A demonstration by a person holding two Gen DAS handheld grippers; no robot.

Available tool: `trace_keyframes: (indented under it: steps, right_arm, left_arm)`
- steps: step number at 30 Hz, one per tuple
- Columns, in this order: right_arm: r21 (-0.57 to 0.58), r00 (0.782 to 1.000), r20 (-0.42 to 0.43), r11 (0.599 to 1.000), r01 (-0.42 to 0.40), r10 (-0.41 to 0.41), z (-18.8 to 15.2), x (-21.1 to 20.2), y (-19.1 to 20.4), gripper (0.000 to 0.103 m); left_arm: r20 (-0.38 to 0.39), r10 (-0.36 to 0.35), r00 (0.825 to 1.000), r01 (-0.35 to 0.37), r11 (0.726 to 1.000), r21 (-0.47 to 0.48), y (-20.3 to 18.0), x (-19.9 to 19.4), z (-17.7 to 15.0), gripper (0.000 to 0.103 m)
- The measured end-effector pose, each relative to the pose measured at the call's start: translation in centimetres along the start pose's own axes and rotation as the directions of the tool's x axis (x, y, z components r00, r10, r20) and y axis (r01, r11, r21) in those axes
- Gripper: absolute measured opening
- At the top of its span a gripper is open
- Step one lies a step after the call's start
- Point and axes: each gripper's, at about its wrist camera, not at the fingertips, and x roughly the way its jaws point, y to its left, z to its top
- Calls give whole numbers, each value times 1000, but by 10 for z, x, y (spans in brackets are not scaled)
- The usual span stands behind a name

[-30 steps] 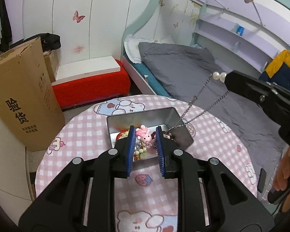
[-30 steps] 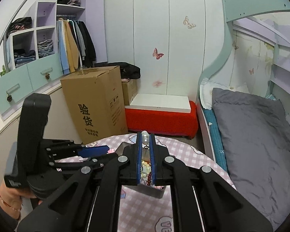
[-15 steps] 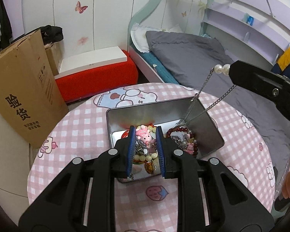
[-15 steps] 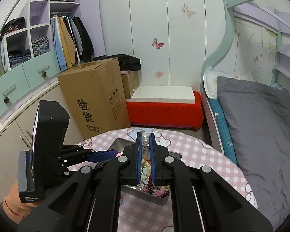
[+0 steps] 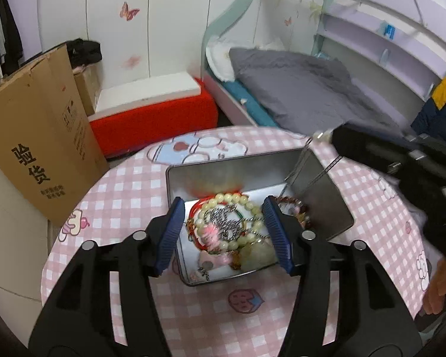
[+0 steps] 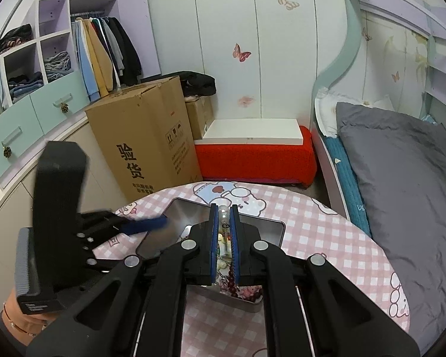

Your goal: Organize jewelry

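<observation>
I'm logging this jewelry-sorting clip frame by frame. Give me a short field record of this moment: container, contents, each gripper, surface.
container: open metal tin on the table
contents: pale bead bracelet, red cord, silver chain, pink charm, dark red beads
left gripper: jaws just opened, above the tin, pink charm released
right gripper: shut on pearl-and-chain necklace, chain trailing into the tin
surface: round table, pink checked cloth

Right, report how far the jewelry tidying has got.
Done: most pieces already lie heaped in the metal tin, including the pale bead bracelet and the pink charm, which the left tongs, jaws just opened, no longer grip. In hand: the right tongs are shut on the pearl chain necklace, whose chain hangs into the tin. Left: lower and release that necklace.
</observation>
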Motion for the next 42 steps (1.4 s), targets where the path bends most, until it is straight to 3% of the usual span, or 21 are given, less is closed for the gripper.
trace_keyframes:
  steps: [8, 16, 19, 21, 27, 35, 42]
  right_arm:
    - [34, 1000, -11, 999, -4, 4, -4, 2, -6, 6]
    - [74, 1000, 15, 997, -10, 9, -5, -19, -6, 9]
    - [79, 999, 36, 997, -14, 11, -8, -35, -2, 22]
    - [79, 998, 60, 997, -4, -1, -11, -51, 1, 37]
    - [61, 990, 134, 997, 36, -44, -31, -107, 18, 60]
    - [50, 969, 224, 994, 93, -101, -74, -178, 50, 76]
    - [34, 946, 292, 990, 139, -143, -109, -227, 81, 84]
  left_arm:
    - [17, 13, 1000, -13, 1000, 18, -6, -15, 0, 56]
    - [68, 61, 996, -63, 998, 26, -9, -46, -11, 67]
    - [99, 89, 991, -92, 996, 19, -10, -66, -18, 71]
    - [135, 115, 984, -117, 993, 10, -11, -86, -25, 74]
    - [236, 158, 959, -162, 987, -1, -21, -148, -51, 89]
    - [323, 149, 935, -160, 987, 6, -38, -219, -95, 91]
    - [413, 174, 894, -196, 980, 13, -57, -275, -133, 93]
